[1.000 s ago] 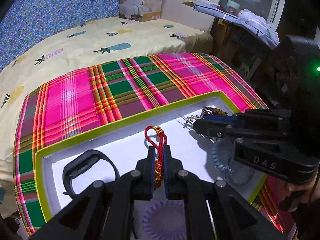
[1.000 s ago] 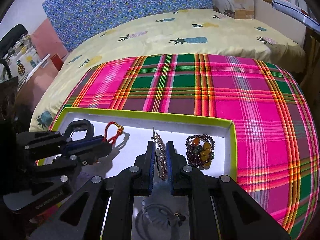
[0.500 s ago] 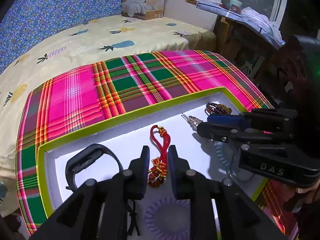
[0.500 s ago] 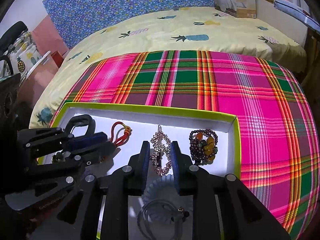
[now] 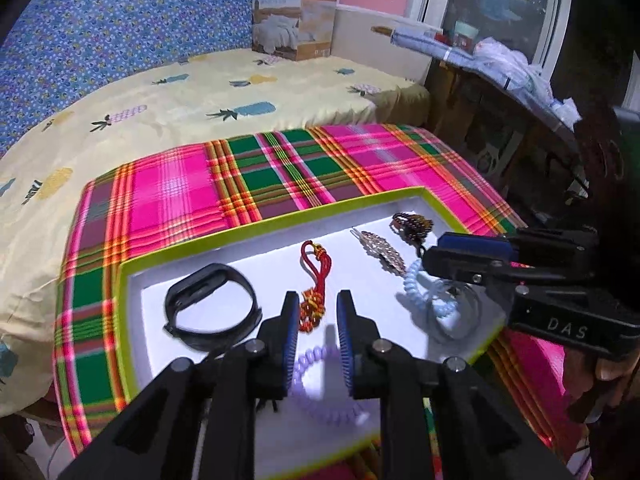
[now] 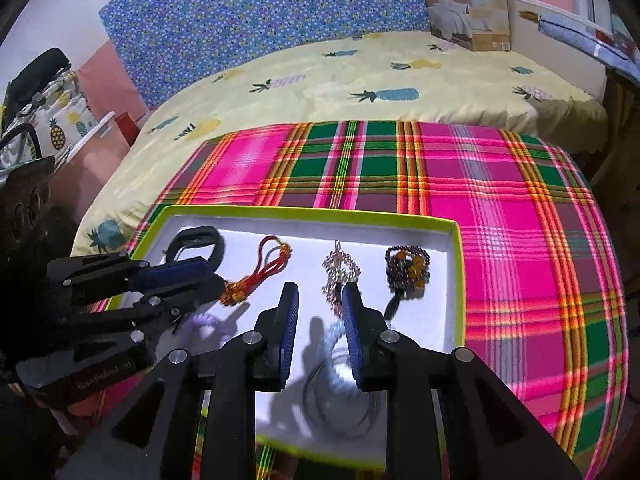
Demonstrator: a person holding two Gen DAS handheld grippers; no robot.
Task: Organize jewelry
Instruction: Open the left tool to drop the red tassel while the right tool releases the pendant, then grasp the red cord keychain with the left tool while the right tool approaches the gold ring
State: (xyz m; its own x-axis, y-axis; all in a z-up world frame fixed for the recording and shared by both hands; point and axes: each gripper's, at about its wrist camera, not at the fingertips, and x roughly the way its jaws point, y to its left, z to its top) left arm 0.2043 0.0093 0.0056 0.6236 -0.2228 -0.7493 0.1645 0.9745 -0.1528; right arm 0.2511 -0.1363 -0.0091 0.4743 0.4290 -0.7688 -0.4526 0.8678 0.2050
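A white tray with a lime-green rim (image 5: 276, 222) (image 6: 304, 211) lies on a plaid cloth. In it lie a black wristband (image 5: 210, 306) (image 6: 196, 240), a red cord charm (image 5: 314, 280) (image 6: 260, 270), a rhinestone hair clip (image 5: 382, 254) (image 6: 340, 272), a dark bead bracelet (image 5: 412, 224) (image 6: 408, 268), a light blue coil tie (image 5: 424, 294) (image 6: 334, 340) and a purple coil tie (image 5: 316, 380) (image 6: 202, 320). My left gripper (image 5: 318, 308) is open and empty above the red charm's lower end. My right gripper (image 6: 318, 298) is open and empty just above the hair clip.
The pink and green plaid cloth (image 6: 440, 176) covers a low round table beside a yellow pineapple-print bed (image 6: 360, 80). A cardboard box (image 5: 296, 22) stands at the back of the bed. A dark cluttered shelf (image 5: 520, 92) is at the right.
Both grippers have opened and let go: the left released the red charm, the right released the hair clip. Both pieces now lie flat in the tray, and both grippers have drawn back and up.
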